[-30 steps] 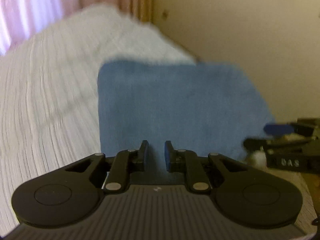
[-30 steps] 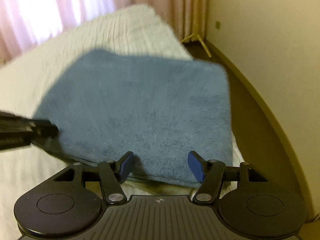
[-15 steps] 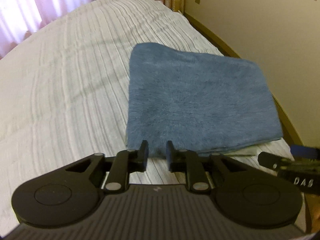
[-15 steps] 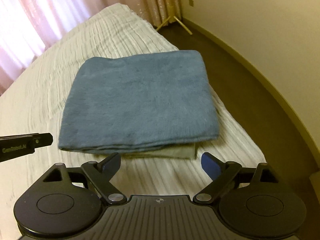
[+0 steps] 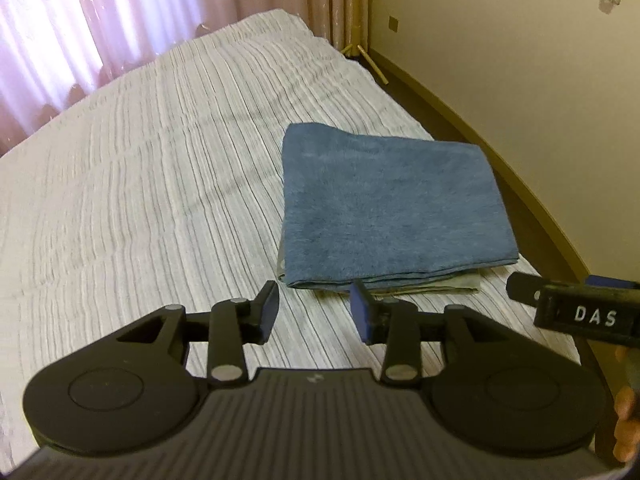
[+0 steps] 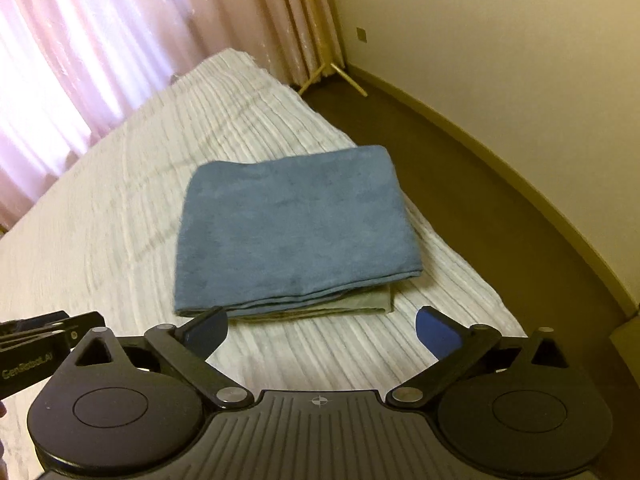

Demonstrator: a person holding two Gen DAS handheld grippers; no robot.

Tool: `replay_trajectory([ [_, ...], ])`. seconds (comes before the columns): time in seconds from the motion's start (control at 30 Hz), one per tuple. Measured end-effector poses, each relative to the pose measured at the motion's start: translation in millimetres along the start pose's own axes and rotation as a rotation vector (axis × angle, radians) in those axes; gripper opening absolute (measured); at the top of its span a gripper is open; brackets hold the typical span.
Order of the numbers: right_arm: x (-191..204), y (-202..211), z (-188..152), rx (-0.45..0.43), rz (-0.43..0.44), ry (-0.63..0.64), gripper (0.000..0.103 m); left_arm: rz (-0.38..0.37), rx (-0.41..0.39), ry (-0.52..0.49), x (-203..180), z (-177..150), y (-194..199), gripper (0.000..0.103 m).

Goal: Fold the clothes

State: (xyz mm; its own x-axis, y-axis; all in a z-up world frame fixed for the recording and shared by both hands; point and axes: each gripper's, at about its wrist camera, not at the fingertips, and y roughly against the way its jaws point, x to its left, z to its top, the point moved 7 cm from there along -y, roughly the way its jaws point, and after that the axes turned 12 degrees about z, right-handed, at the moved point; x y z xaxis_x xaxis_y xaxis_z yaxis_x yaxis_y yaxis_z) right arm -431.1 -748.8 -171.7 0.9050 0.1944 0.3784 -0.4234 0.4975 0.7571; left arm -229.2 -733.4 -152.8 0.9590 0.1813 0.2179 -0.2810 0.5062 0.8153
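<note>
Left gripper (image 5: pixel 316 312): jaws part open and opening, nothing between them, clear of the cloth. Right gripper (image 6: pixel 320 330): jaws spread wide and opening, nothing between them. Both stand off the near edge of the blue towel (image 5: pixel 394 210), over bare bedspread. In the left wrist view the right gripper's finger enters at the right edge, with part of a person's hand (image 5: pixel 624 428) below it.

The towel lies folded flat on the bed (image 5: pixel 140 200), near the bed's right-hand edge, stacked on a grey-green folded cloth (image 6: pixel 352 302) that shows only as a strip under its near edge. The layered edges face the grippers; the far edge looks rounded. Its outline is close to square, so the long axis cannot be told for certain. Surface is plush, even, without visible creases.

Open room: a wide stretch of striped bedspread lies to the left of the towel and beyond it. To the right the bed drops to a dark floor (image 6: pixel 500 208), a narrow strip bounded by a cream wall (image 6: pixel 500 60). Curtains (image 6: pixel 100 40) close the far end, with thin wooden legs (image 6: pixel 336 74) at their foot.
</note>
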Motion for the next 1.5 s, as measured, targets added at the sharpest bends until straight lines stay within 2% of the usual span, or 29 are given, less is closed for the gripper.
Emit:
replay_trajectory([
  [0.17,17,28,-14,-0.021,0.001,0.008,0.102,-0.002,-0.032,0.003,12,-8,30,0.037],
  [0.27,25,42,-25,-0.031,-0.012,0.014,0.102,-0.013,-0.05,0.003,18,-14,48,0.041],
  [0.6,38,74,-47,-0.077,-0.037,-0.01,0.102,-0.042,-0.101,-0.04,28,-32,87,0.042],
  [0.93,52,89,-57,-0.094,-0.044,-0.004,0.102,-0.062,-0.115,-0.071,35,-43,102,0.044],
  [1.5,50,83,-75,-0.022,-0.076,0.002,0.102,-0.054,-0.074,-0.104,31,-63,96,0.046],
])
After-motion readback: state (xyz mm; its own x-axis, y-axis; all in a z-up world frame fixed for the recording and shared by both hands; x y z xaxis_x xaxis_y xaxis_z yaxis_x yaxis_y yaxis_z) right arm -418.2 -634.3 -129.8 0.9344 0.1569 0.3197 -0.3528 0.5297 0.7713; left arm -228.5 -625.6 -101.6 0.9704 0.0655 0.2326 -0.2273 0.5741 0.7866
